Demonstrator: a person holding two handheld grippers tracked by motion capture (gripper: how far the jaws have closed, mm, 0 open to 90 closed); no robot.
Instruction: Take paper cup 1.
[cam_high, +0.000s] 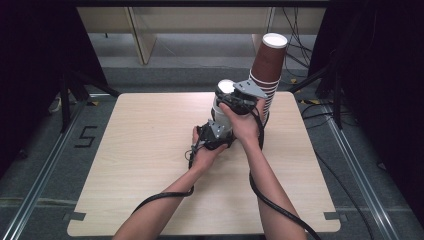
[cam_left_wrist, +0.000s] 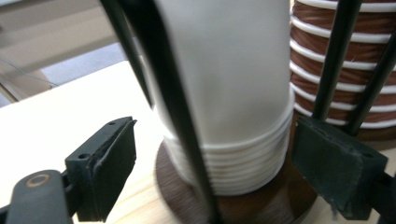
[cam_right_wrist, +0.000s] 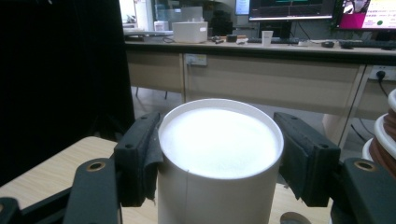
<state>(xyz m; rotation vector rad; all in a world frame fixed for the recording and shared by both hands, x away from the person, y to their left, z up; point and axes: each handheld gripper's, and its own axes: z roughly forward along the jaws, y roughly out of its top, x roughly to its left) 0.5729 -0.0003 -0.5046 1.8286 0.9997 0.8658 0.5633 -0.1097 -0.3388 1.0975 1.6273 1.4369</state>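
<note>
- The right gripper (cam_right_wrist: 219, 154) has its jaws clamped on the top white cup (cam_right_wrist: 219, 158), one pad on each side just under the upturned base, a high hold that looks meant for pulling it straight up.
- That cup is the uppermost of a white stack (cam_left_wrist: 233, 158) standing upside down on the bench (cam_high: 150, 150), the nested rims showing as rings low down.
- The left gripper (cam_left_wrist: 212, 163) sits low at those rings with its jaws part open: the left pad (cam_left_wrist: 109, 163) stands clear of the rims; the right pad (cam_left_wrist: 334, 163) is close by, contact hard to tell.
- Likely its job is to steady the lower cups so that just one lifts away; with the jaws this loose, the stack may ride up with the top cup.
- A brown disc (cam_left_wrist: 243, 205) lies under the white stack, seemingly a base for it.
- Just beside stands a taller brown stack (cam_high: 267, 70), also inverted, leaning slightly.
- Both hands crowd together at the middle of the bench, cables trailing back toward the person.
</note>
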